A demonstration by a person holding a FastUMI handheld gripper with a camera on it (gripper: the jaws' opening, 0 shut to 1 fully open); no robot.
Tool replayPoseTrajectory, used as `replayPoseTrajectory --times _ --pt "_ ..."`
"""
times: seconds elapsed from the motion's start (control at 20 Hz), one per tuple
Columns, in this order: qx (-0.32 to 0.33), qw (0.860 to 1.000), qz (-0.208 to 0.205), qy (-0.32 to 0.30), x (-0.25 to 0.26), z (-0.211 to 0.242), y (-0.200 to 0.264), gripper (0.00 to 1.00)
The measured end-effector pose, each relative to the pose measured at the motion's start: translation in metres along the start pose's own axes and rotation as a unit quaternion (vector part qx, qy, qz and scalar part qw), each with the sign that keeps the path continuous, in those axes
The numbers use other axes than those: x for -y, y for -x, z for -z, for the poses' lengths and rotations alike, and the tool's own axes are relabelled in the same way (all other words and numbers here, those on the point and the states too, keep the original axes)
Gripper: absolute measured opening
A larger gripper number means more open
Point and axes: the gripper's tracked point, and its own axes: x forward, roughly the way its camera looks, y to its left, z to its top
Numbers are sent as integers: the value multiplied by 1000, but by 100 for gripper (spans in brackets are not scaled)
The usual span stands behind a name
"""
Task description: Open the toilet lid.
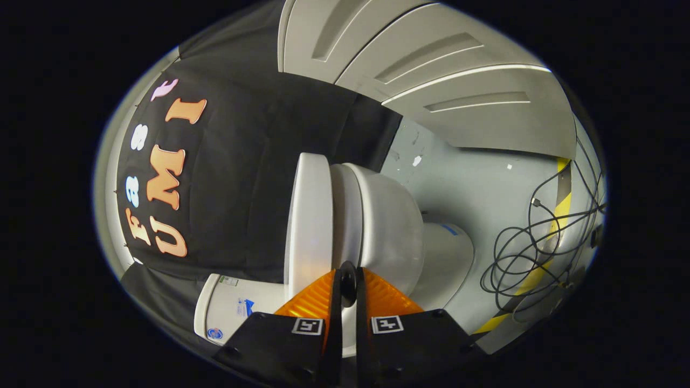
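Showing the gripper (347,283) with fingers nearly together, a narrow gap between them, tips at the edge of the toilet lid (310,221); lid lies against the bowl (385,221), cables (539,253) on the floor beyond.

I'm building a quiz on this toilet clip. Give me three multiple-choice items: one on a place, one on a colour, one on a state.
1. Where is the tangle of black cables?
A. on the grey floor beside the toilet
B. on the lid
C. between the fingers

2. What colour is the glossy ceramic toilet bowl?
A. blue
B. white
C. black

3. How do the gripper fingers stand?
A. wide apart
B. nearly together at the edge of the white plastic toilet lid
C. clamped on a cable

Key: 1 A, cables lie on the floor; 2 B, bowl is white; 3 B, only a narrow gap shows.
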Motion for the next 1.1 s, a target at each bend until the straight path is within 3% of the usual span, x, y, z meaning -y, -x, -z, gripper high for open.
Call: replayPoseTrajectory --times 0.25,0.4,0.65,1.1 --pt "-14 999 13 -27 2 1 -2 20" --pt "-3 1000 7 -17 -4 1 -2 8" --pt "12 1000 -9 -15 -13 -3 2 8" --pt "34 999 -2 20 -36 -7 9 8"
